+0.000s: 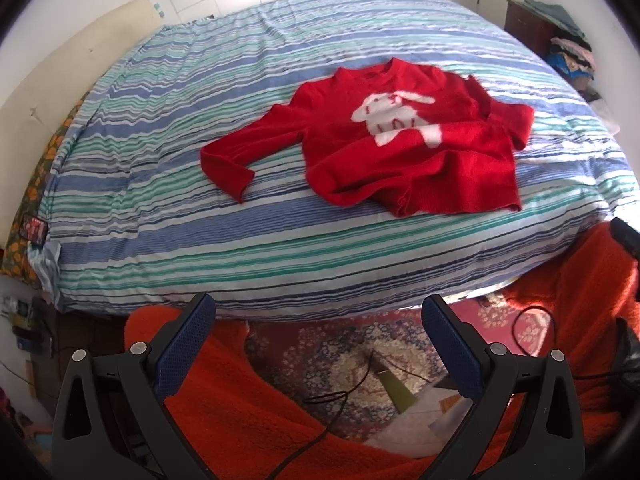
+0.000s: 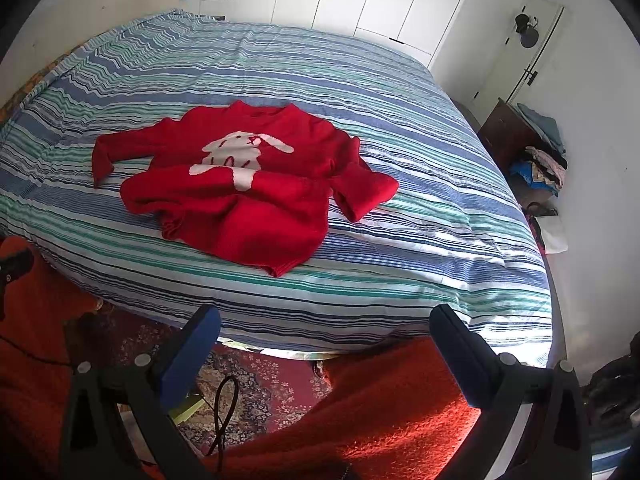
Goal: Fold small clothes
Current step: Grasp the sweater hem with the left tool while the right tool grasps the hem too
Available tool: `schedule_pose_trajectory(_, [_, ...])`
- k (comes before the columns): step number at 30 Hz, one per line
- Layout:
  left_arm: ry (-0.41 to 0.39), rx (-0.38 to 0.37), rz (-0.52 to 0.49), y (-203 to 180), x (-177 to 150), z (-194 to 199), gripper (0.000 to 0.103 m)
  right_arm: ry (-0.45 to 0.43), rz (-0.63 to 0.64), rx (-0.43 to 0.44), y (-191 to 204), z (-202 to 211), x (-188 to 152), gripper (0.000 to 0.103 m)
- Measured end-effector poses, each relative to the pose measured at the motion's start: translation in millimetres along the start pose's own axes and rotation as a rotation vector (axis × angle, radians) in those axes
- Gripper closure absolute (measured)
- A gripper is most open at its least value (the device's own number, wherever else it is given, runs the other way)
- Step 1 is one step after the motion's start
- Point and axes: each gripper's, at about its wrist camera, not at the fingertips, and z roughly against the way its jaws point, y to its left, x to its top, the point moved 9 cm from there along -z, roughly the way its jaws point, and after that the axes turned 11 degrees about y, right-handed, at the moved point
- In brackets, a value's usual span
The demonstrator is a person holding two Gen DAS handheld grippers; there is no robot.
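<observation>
Bedding fills most of what I see: a quilt striped in blue, green and white [image 1: 168,184] spread over the whole bed, with a cream padded headboard [image 1: 60,92] along its left side in my left wrist view. On the quilt lies the small red knitted sweater with a white rabbit on its chest [image 1: 400,152], front side up and neckline pointing away from me. One sleeve stretches out flat to the left, its cuff [image 1: 228,172] resting on the stripes. The body is rumpled near the hem, where a fold of knit covers the lower part of the rabbit. The other sleeve is bent back on itself at the right edge [image 2: 364,188], bunched against the body.

My left gripper [image 1: 318,318] hangs below the near edge of the bed with its blue-padded fingers [image 1: 184,344] spread wide and nothing between them. My right gripper [image 2: 326,332] is likewise held wide apart and empty, short of the quilt, well apart from the sweater. Beneath both are an orange fuzzy fabric [image 2: 392,420], a patterned dark red rug [image 1: 332,356] and a black cable [image 2: 224,412]. Far right, a dark wooden cabinet [image 2: 504,136] carries a pile of folded clothes [image 2: 540,160] beside the white wall.
</observation>
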Motion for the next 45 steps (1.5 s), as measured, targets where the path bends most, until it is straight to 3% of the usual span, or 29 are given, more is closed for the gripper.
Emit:
schedule_pose_trajectory(4, [0.154, -0.089, 0.014, 4, -4, -59, 0.001, -0.029, 0.003, 0.126, 13, -11, 6, 0.0])
schedule_pose_trajectory(7, [0.111, -0.166, 0.011, 22, 27, -65, 0.001, -0.052, 0.002, 0.232, 15, -24, 24, 0.0])
schedule_pose_trajectory(9, [0.034, -0.213, 0.018, 39, 65, -56, 0.001, -0.107, -0.004, 0.26, 3, -29, 51, 0.001])
schedule_pose_trajectory(12, [-0.059, -0.287, 0.028, 67, 148, -52, 0.001, -0.229, -0.022, 0.305, -32, -40, 112, 0.0])
schedule_pose_trajectory(16, [-0.081, -0.372, -0.007, 77, 254, -88, 0.001, -0.326, -0.07, 0.439, -82, -85, 213, 0.0])
schedule_pose_trajectory(19, [-0.047, -0.366, -0.072, 69, 318, -139, 0.001, -0.207, -0.071, 0.592, -92, -159, 284, 0.0])
schedule_pose_trajectory(21, [-0.03, -0.321, -0.116, 60, 353, -175, 0.001, -0.117, -0.068, 0.617, -91, -212, 321, 0.0])
schedule_pose_trajectory(23, [0.003, -0.333, -0.147, 51, 376, -201, 0.002, -0.033, -0.034, 0.659, -79, -256, 352, 0.0])
schedule_pose_trajectory(26, [0.033, -0.381, -0.188, 40, 395, -227, 0.002, 0.048, 0.067, 0.663, -52, -306, 385, 0.0])
schedule_pose_trajectory(31, [0.138, -0.472, -0.19, 27, 409, -282, 0.003, 0.17, 0.174, 0.685, -13, -373, 398, 0.003])
schedule_pose_trajectory(32, [0.163, -0.489, -0.178, 26, 409, -290, 0.006, 0.19, 0.193, 0.684, -8, -384, 397, 0.007])
schedule_pose_trajectory(34, [0.221, -0.537, -0.185, 18, 403, -301, 0.022, 0.242, 0.23, 0.692, 2, -398, 389, 0.018])
schedule_pose_trajectory(36, [0.236, -0.539, -0.248, 7, 395, -298, 0.046, 0.264, 0.278, 0.68, 7, -401, 383, 0.037])
schedule_pose_trajectory(37, [0.23, -0.533, -0.299, 0, 391, -292, 0.06, 0.265, 0.296, 0.688, 7, -398, 381, 0.046])
schedule_pose_trajectory(38, [0.237, -0.518, -0.325, -4, 390, -291, 0.099, 0.274, 0.309, 0.701, 5, -395, 378, 0.074])
schedule_pose_trajectory(39, [0.238, -0.481, -0.338, -6, 387, -289, 0.099, 0.277, 0.322, 0.688, 1, -392, 376, 0.096])
schedule_pose_trajectory(45, [0.003, -0.168, -0.296, 6, 398, -238, 0.099, 0.175, 0.41, 0.493, -15, -342, 369, 0.096])
